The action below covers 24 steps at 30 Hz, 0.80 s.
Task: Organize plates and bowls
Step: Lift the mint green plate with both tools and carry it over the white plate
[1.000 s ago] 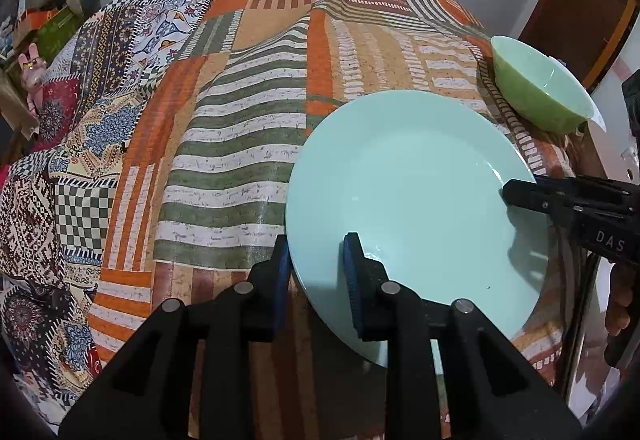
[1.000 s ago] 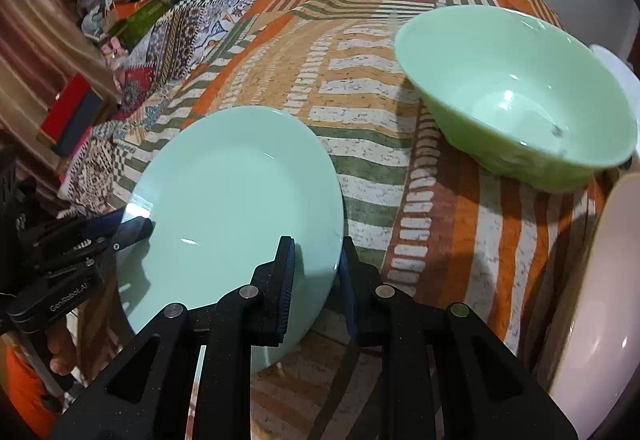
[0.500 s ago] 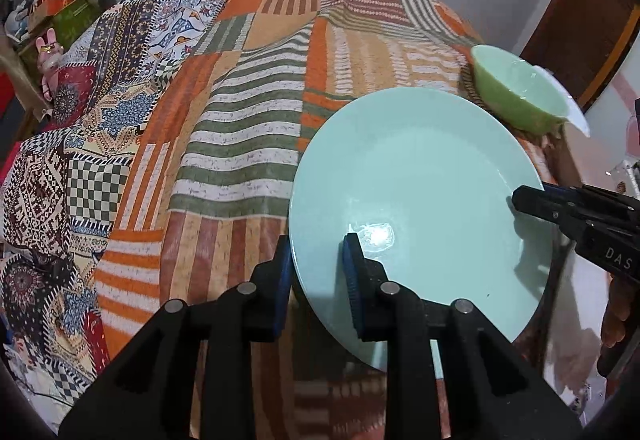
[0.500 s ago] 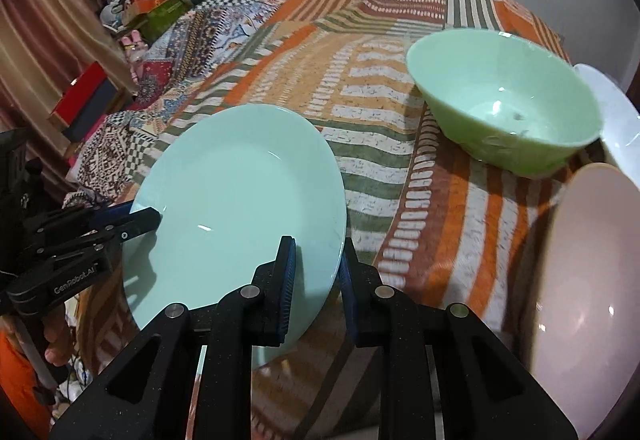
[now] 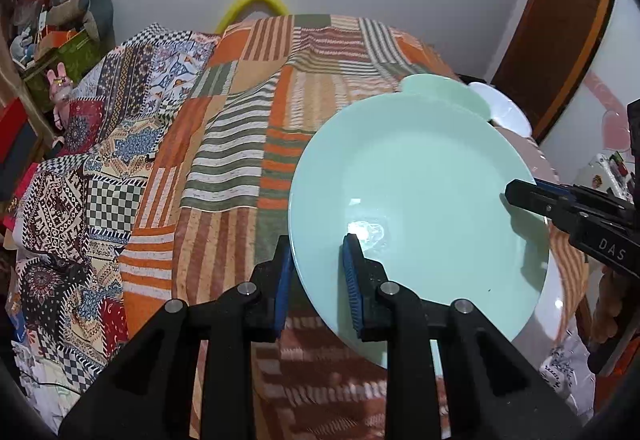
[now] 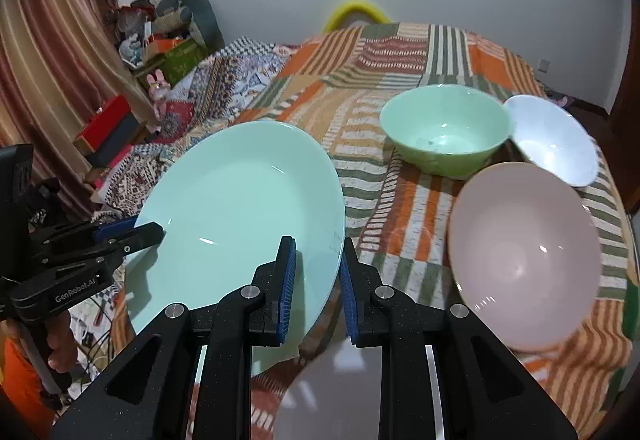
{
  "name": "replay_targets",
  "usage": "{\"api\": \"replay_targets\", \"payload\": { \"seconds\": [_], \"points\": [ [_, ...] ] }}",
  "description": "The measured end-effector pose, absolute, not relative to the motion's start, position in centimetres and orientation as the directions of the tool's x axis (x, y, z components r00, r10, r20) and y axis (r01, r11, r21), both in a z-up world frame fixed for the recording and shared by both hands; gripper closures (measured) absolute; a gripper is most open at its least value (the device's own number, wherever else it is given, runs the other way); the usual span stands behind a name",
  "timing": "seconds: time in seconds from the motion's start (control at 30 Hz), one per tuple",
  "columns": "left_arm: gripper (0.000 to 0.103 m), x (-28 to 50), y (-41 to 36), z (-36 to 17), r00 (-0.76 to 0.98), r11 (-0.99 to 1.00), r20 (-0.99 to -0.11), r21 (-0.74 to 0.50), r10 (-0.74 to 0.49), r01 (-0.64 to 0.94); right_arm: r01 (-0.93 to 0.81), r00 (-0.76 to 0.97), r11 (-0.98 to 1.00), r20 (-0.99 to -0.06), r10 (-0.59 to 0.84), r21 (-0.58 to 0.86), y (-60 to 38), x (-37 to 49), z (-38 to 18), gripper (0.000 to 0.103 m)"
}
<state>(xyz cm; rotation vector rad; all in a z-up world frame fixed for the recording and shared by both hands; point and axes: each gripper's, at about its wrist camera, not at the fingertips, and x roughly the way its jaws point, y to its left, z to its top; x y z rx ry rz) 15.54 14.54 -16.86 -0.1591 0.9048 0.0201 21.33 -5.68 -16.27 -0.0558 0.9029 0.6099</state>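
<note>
My left gripper [image 5: 316, 276] pinched the near-left rim of the round, glossy mint-green plate [image 5: 416, 196], one blue-padded finger under the edge and the other on the plate's upper face. My right gripper [image 6: 318, 280] clamped the opposite rim in the same way, its blue pads [image 6: 287, 280] straddling the edge, so the plate hung between my two tools, raised above the bed and tilted. In the left view the right gripper's black tip [image 5: 532, 198] reached in over the far rim of the plate; in the right view the left gripper's tip [image 6: 136, 234] did likewise from the other side.

Beyond the plate, on the orange, green and cream striped patchwork bedspread [image 6: 372, 80], sat a pale green glass bowl [image 6: 444, 130], upright, with a white bowl [image 6: 554, 138] touching its right side. Nearer to me stood a pale pink bowl [image 6: 524, 252], just beside both. A white plate [image 6: 328, 396] showed under my right gripper, blurred. A second patterned quilt [image 5: 84, 168] covered the bed's left side, and a yellow curved bar [image 5: 252, 2] rose at the head against the grey wall.
</note>
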Motion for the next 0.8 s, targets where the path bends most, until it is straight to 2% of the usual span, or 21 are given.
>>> {"api": "replay_targets", "payload": {
  "seconds": [0.43, 0.8],
  "points": [
    [0.079, 11.5, 9.2, -14.0, 0.651, 0.992, -0.755, -0.121, -0.079, -0.021, -0.478, 0.517, 0.849, -0.708, 0.481, 0.228, -10.4, 17.3, -14.5, 0.084],
    [0.079, 11.0, 4.5, -15.4, 0.610, 0.992, -0.783, -0.116, -0.121, 0.048, -0.418, 0.531, 0.873, -0.712, 0.460, 0.252, -15.0, 15.2, -15.5, 0.084]
  ]
}}
